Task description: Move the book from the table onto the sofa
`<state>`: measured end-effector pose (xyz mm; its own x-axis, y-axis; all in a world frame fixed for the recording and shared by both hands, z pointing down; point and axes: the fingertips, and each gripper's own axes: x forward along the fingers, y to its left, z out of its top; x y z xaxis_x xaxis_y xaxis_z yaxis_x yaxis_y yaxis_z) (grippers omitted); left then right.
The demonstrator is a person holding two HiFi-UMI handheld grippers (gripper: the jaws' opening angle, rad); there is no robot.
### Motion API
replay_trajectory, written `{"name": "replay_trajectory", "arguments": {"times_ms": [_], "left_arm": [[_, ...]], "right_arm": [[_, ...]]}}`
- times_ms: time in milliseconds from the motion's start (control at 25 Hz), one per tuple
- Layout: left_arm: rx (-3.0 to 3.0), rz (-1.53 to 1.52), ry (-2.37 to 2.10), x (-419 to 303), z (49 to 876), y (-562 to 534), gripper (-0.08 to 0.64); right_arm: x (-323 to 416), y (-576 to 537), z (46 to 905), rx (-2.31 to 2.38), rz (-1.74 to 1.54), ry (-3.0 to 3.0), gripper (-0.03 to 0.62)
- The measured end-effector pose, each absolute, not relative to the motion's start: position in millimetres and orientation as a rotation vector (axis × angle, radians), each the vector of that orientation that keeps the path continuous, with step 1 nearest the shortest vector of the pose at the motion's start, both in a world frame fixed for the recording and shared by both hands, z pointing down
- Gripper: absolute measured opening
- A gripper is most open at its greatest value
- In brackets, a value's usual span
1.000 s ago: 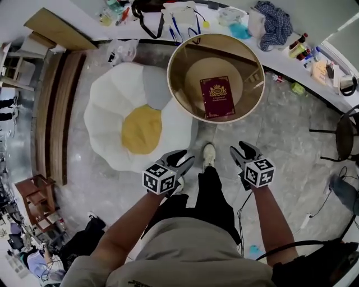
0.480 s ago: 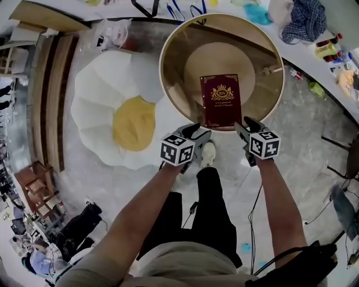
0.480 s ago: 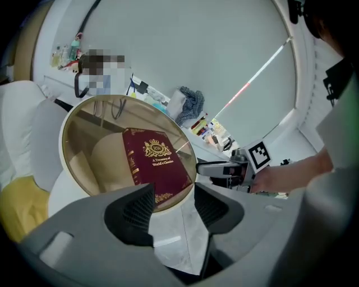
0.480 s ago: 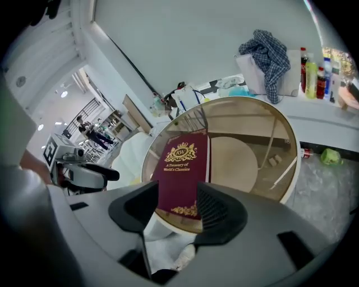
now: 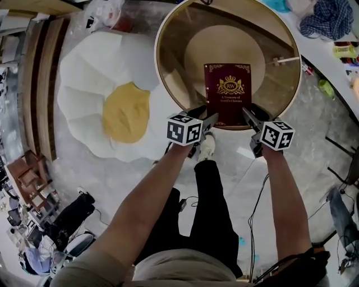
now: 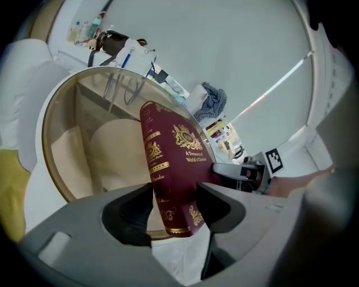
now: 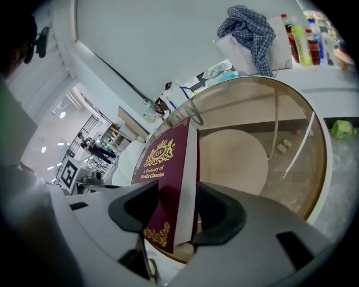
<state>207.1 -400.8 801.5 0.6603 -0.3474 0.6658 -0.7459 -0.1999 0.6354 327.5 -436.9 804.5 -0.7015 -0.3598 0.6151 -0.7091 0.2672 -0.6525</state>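
books: 1, maroon book (image 5: 227,92) lay flat on the round glass table (image 5: 168,67), near edge | sofas: 1, egg-shaped sofa (image 5: 84,84), left of table | grippers: 2, left gripper (image 5: 207,116) and right gripper (image 5: 248,111) had jaws just opening, wide apart, one book corner between each, unclamped

A white bench (image 5: 321,47) curves along the upper right. On it lies a crumpled blue checked cloth (image 5: 332,17), and near that stand a few bottles (image 5: 348,51) with coloured contents. A small green object (image 5: 327,88) lies on the grey marbled floor (image 5: 314,162), just beside the bench's edge. A thin black cable (image 5: 253,218) trails over the floor lower down. Long wooden slats (image 5: 42,84) run along the left side, with a small wooden stand (image 5: 28,179) below them. Dark bags (image 5: 70,216) sit at the lower left. A clear plastic bag (image 5: 106,11) rests at the top edge.
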Motion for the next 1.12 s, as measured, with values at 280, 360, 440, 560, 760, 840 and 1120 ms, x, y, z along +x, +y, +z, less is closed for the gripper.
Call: {"name": "replay_trajectory", "arguments": {"times_ms": [280, 360, 440, 560, 760, 840, 1120], "left_arm": [[1.801, 0.416, -0.864, 200, 795, -398, 0.225], [1.811, 0.392, -0.883, 171, 783, -387, 0.225], [1.813, 0.368, -0.904, 141, 771, -373, 0.225], [1.808, 0.332, -0.945, 131, 757, -367, 0.225], [1.776, 0.268, -1.045, 107, 745, -353, 0.225], [1.754, 0.242, -1.085, 73, 741, -334, 0.225], [1.64, 0.171, -1.221, -28, 759, -257, 0.225]], "right_arm": [[316, -431, 796, 1.035, 1.428, -2.2, 0.155], [288, -418, 784, 1.036, 1.422, -2.216, 0.152], [257, -407, 769, 1.01, 1.398, -2.245, 0.149], [247, -403, 753, 0.974, 1.377, -2.274, 0.146], [222, -396, 740, 0.897, 1.327, -2.319, 0.143], [185, -383, 735, 0.843, 1.308, -2.333, 0.143], [75, -320, 755, 0.626, 1.246, -2.342, 0.143]]}}
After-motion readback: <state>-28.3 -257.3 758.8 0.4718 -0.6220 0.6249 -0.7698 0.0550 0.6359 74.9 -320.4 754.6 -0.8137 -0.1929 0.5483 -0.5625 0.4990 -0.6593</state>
